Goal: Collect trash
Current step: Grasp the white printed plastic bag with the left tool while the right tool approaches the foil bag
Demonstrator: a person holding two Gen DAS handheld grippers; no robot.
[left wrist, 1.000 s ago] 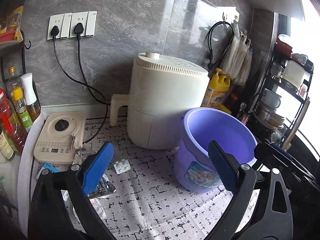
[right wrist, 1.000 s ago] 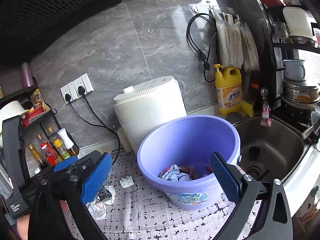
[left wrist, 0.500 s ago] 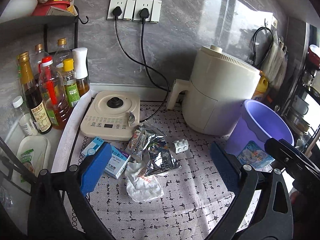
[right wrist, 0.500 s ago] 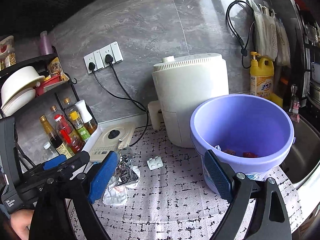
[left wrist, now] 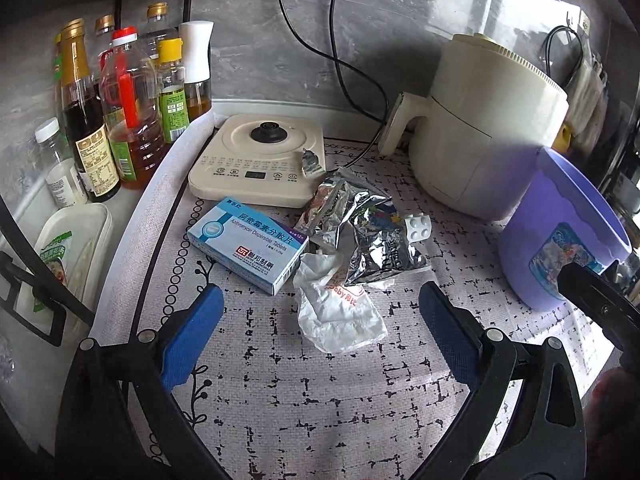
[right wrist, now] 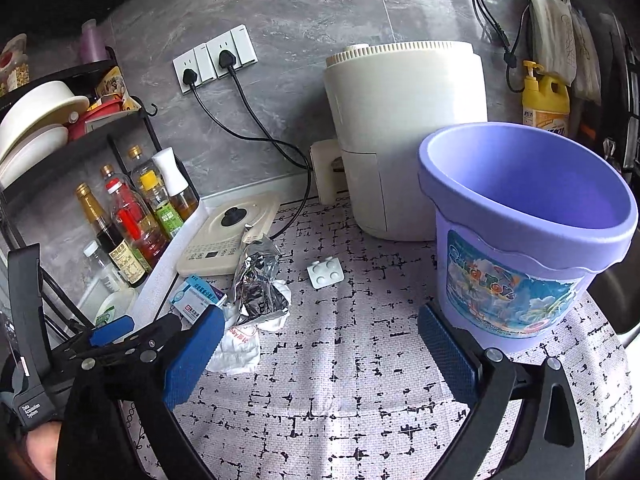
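**Trash pile between both grippers, bucket off to the right**

Only the left wrist view looks down on the whole pile: a blue medicine box [left wrist: 248,246], two crumpled foil wrappers [left wrist: 360,228], a white wrapper [left wrist: 340,312] and a small white blister pack [left wrist: 418,230], all on the patterned counter mat [left wrist: 320,400]. It also catches a torn foil scrap [left wrist: 310,162] resting on the corner of the cream kettle base [left wrist: 256,160]. From the right wrist view the box [right wrist: 196,298] is half hidden behind the left gripper's blue pad, but that view shows the rim and inner wall of the purple bucket [right wrist: 520,232]; what lies at its bottom is out of sight.

The box lies flat, its long axis running from upper left to lower right in the left view, one end toward the kettle base and the other touching the white wrapper. The white wrapper stretches toward the camera, its top edge tucked under the foil. The blister pack lies flat, just beside the foil on the side nearer the air fryer [left wrist: 488,128].

Count: one box, two foil wrappers, one foil scrap, one white wrapper, one blister pack showing four bumps, one bucket.

The left gripper [left wrist: 318,338] hangs over the near edge of the white wrapper with fingers wide apart, holding nothing. The right gripper [right wrist: 318,344] is likewise spread and unloaded, near the bucket's base, which stands upright on the mat well right of the pile.
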